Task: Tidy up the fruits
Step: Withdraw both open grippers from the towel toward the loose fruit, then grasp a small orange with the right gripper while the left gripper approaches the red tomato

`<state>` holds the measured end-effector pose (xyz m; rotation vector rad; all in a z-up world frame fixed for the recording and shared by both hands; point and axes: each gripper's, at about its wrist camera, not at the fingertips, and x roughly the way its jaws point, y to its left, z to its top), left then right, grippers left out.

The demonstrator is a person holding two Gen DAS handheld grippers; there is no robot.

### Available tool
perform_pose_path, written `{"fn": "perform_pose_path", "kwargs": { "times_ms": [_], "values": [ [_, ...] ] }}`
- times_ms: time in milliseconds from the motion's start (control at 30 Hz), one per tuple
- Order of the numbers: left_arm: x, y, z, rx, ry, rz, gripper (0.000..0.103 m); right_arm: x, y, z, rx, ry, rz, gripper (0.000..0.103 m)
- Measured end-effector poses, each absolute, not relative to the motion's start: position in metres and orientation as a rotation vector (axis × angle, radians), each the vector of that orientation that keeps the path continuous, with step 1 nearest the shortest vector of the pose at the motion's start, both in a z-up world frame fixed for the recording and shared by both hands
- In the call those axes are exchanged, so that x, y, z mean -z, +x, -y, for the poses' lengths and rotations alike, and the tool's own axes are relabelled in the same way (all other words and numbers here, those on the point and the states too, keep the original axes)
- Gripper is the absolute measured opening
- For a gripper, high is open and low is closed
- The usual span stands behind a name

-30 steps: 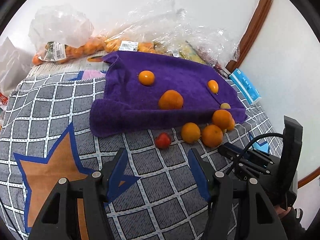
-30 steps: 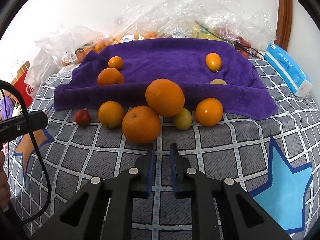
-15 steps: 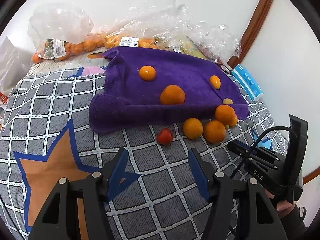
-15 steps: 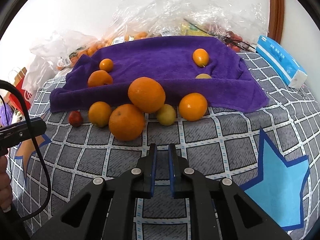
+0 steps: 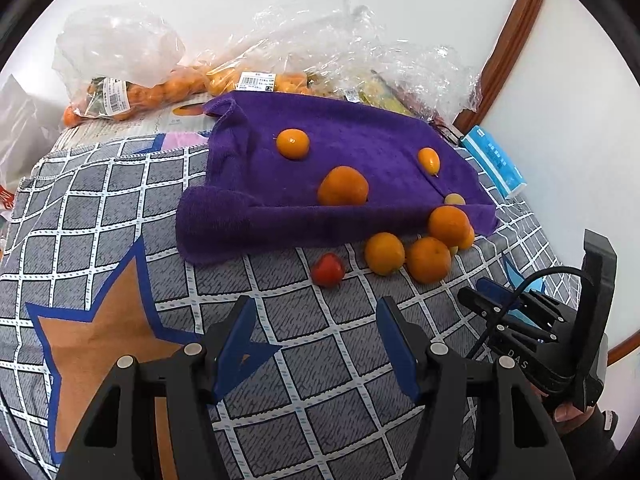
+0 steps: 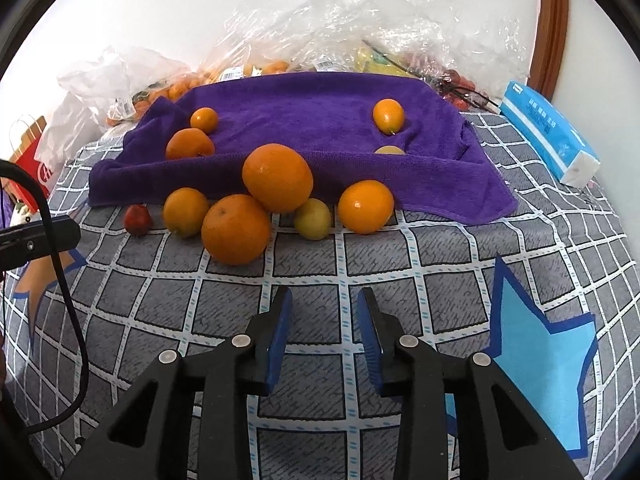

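A purple towel [image 6: 312,120] lies on the checked cloth, and it also shows in the left wrist view [image 5: 360,140]. On it sit several oranges [image 6: 188,144] and a small yellow fruit [image 6: 390,150]. In front of the towel lie several oranges [image 6: 236,228], a yellow-green fruit [image 6: 313,219] and a small red fruit [image 6: 137,219], which shows red in the left wrist view [image 5: 328,270] too. My right gripper [image 6: 324,312] is open and empty, short of the front fruits. My left gripper [image 5: 316,328] is open and empty, just short of the red fruit.
Clear plastic bags of fruit [image 5: 132,80] lie behind the towel against the wall. A blue tissue pack [image 6: 548,132] lies at the right edge. A red paper bag [image 6: 30,152] stands at the left. The right gripper's body [image 5: 540,332] shows at the left wrist view's lower right.
My right gripper has opened from shut. Both grippers have drawn back a little from the fruits. No fruit has moved.
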<state>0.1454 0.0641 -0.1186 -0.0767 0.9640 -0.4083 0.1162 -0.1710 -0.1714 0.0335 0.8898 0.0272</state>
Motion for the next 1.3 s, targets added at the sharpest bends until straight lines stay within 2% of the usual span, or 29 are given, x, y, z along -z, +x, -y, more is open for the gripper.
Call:
{"fn": "perform_pose_path", "kwargs": {
  "times_ms": [67,133,300,1067,1167,1233,1300],
  "values": [
    [0.119,0.145,-0.064,0.408,-0.076,-0.964,0.06,0.171,0.115,0.171,-0.018,0.03,-0.885,0.028],
    [0.119,0.145,-0.064,0.409,-0.075,-0.963,0.06,0.171,0.114,0.172,-0.013,0.026,-0.881,0.018],
    [0.12,0.146,-0.063,0.404,-0.072,-0.967,0.06,0.171,0.113,0.174,-0.01,0.035,-0.88,0.012],
    [0.146,0.144,-0.061,0.312,-0.113,-1.026,0.06,0.162,0.107,0.189,-0.076,0.05,-0.829,0.011],
    [0.146,0.143,-0.06,0.297,-0.129,-1.031,0.06,0.156,0.114,0.192,-0.062,0.037,-0.793,0.022],
    [0.146,0.144,-0.058,0.288,-0.141,-1.035,0.06,0.154,0.125,0.194,-0.026,0.005,-0.773,0.044],
    [0.145,0.144,-0.056,0.284,-0.153,-1.035,0.06,0.153,0.135,0.197,-0.005,-0.012,-0.757,0.046]
  ]
}}
